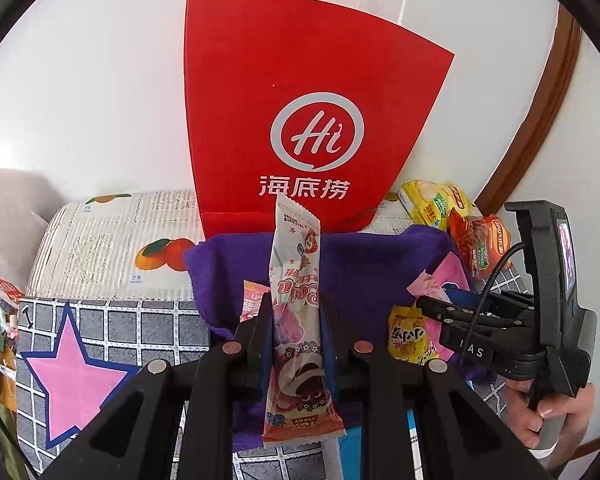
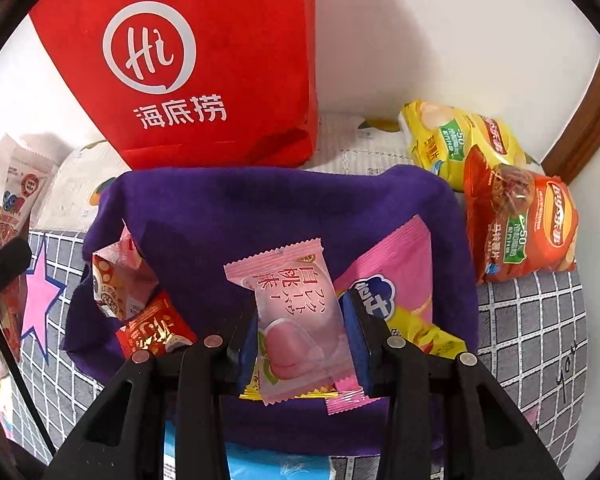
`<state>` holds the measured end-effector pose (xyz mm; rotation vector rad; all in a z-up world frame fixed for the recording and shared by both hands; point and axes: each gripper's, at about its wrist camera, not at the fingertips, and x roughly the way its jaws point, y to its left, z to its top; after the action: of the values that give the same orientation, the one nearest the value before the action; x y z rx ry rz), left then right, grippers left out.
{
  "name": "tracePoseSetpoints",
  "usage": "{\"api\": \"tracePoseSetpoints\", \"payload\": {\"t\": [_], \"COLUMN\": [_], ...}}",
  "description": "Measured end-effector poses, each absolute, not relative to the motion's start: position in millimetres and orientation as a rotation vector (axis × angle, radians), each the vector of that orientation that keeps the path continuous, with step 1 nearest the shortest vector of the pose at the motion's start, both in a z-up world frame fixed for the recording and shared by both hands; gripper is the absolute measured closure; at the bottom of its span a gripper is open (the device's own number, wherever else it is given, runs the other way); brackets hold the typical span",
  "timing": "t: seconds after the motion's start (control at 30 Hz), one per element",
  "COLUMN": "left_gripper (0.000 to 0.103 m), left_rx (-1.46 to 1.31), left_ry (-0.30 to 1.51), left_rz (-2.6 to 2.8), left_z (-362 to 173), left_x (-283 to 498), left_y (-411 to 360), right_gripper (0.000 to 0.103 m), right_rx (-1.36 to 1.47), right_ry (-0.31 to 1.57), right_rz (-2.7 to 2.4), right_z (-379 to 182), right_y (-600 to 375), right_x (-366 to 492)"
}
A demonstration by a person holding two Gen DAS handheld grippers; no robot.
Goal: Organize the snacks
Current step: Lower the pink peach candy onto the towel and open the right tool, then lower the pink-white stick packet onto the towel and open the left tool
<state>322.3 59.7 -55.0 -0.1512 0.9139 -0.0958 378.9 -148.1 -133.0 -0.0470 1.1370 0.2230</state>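
Observation:
My left gripper (image 1: 296,316) is shut on a long white-and-pink snack bar packet (image 1: 298,312), held upright above the purple cloth (image 1: 364,256). My right gripper (image 2: 302,328) is shut on a small pink peach-flavour snack packet (image 2: 296,312) over the same purple cloth (image 2: 228,220). The right gripper also shows in the left wrist view (image 1: 428,304), to the right. On the cloth lie a red candy packet (image 2: 156,332), a white-and-orange packet (image 2: 120,280) and a large pink bag (image 2: 396,280). A yellow packet (image 1: 410,338) lies beside the right gripper.
A red paper bag (image 1: 300,120) stands against the wall behind the cloth. A yellow chip bag (image 2: 456,140) and a red chip bag (image 2: 520,228) lie at the right. A grey checked cover with a pink star (image 1: 76,376) lies at the left.

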Motion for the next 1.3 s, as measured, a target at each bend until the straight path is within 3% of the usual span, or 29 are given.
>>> {"api": "tracePoseSetpoints", "payload": {"t": [0.57, 0.67, 0.8, 1.1, 1.2, 1.3], "left_gripper": [0.083, 0.083, 0.083, 0.082, 0.081, 0.081], "left_rx": [-0.149, -0.147, -0.138, -0.124, -0.114, -0.099], "left_ry": [0.926, 0.934, 0.951, 0.979, 0.985, 0.991], "left_rz": [-0.107, -0.107, -0.107, -0.112, -0.116, -0.116], "left_z": [-57.5, -59.3, -62.9, -70.9, -74.0, -77.3], "left_x": [322.4, 322.8, 324.3, 327.4, 327.5, 328.2], "left_y": [56.8, 56.3, 53.9, 50.8, 47.5, 43.3], "right_gripper": [0.063, 0.051, 0.044, 0.042, 0.034, 0.033], "right_rx": [-0.132, -0.138, -0.138, -0.076, -0.021, -0.011], "right_ry": [1.175, 1.171, 1.154, 1.051, 1.003, 0.973], "right_rz": [0.215, 0.218, 0.226, 0.232, 0.249, 0.237], "right_z": [-143.7, -143.0, -138.6, -105.2, -90.7, -81.0], "right_y": [-137.1, -135.7, -135.1, -150.3, -159.7, -164.9], "right_x": [376.7, 375.9, 374.1, 367.3, 362.9, 359.2]}}
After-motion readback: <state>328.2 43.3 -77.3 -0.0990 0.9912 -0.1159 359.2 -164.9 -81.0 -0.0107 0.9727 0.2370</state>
